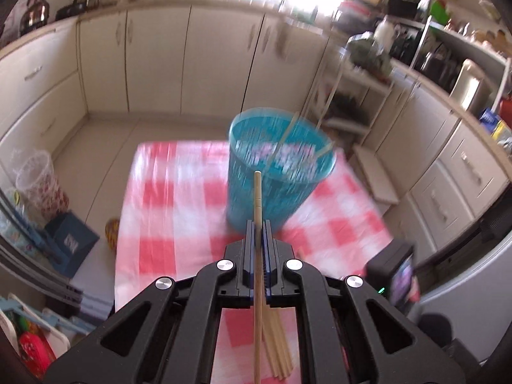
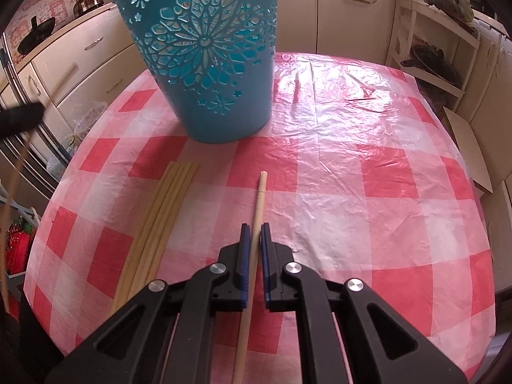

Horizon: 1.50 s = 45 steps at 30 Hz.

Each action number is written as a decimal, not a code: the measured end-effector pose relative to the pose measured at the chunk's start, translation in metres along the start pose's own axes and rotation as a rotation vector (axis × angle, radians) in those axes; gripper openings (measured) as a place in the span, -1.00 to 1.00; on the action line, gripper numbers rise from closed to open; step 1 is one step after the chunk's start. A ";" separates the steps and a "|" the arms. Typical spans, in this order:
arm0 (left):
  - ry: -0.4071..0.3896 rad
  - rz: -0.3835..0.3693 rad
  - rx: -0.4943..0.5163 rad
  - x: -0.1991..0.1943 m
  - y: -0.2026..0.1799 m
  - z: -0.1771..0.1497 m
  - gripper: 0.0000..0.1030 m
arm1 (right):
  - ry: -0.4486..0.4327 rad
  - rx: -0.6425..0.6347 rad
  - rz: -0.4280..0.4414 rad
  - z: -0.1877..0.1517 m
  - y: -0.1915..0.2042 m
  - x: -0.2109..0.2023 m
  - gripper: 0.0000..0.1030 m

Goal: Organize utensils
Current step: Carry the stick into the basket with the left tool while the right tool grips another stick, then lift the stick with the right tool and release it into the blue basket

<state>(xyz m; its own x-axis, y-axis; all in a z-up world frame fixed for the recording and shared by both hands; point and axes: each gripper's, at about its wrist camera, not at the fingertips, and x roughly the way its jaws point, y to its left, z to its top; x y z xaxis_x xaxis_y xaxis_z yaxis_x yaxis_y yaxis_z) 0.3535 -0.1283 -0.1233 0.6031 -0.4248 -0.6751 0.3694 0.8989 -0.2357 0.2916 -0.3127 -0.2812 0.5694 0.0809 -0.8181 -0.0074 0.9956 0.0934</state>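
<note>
Left gripper [image 1: 258,224] clamped on single chopstick [image 1: 257,198], lifted above checked tablecloth [image 1: 166,192]. Right gripper [image 2: 255,228] closed narrow on another chopstick [image 2: 258,201], low over cloth. Loose chopstick bundle [image 2: 160,217] flat just left of it. Beyond, teal cut-out basket [image 2: 208,64] upright, sticks inside.

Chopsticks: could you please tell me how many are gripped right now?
2: one chopstick in the left gripper; a second chopstick in the right gripper, beside the loose bundle.

Chopstick [image 1: 258,198] in left tool [image 1: 259,224]
</note>
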 end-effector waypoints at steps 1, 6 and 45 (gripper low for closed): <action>-0.039 -0.009 0.005 -0.007 -0.003 0.010 -0.92 | 0.000 0.002 0.001 0.000 0.000 0.000 -0.85; -0.189 -0.031 0.011 -0.014 -0.019 0.059 -0.92 | -0.001 0.021 0.015 0.000 -0.003 0.001 -0.85; -0.294 0.258 -0.023 0.027 0.016 0.022 0.48 | -0.015 -0.011 0.008 -0.003 0.002 0.000 -0.72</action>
<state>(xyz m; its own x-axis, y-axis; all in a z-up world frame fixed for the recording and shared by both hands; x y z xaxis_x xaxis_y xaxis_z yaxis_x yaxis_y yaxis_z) 0.3915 -0.1282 -0.1296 0.8522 -0.1942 -0.4859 0.1650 0.9809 -0.1026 0.2893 -0.3110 -0.2829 0.5815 0.0885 -0.8087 -0.0212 0.9954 0.0938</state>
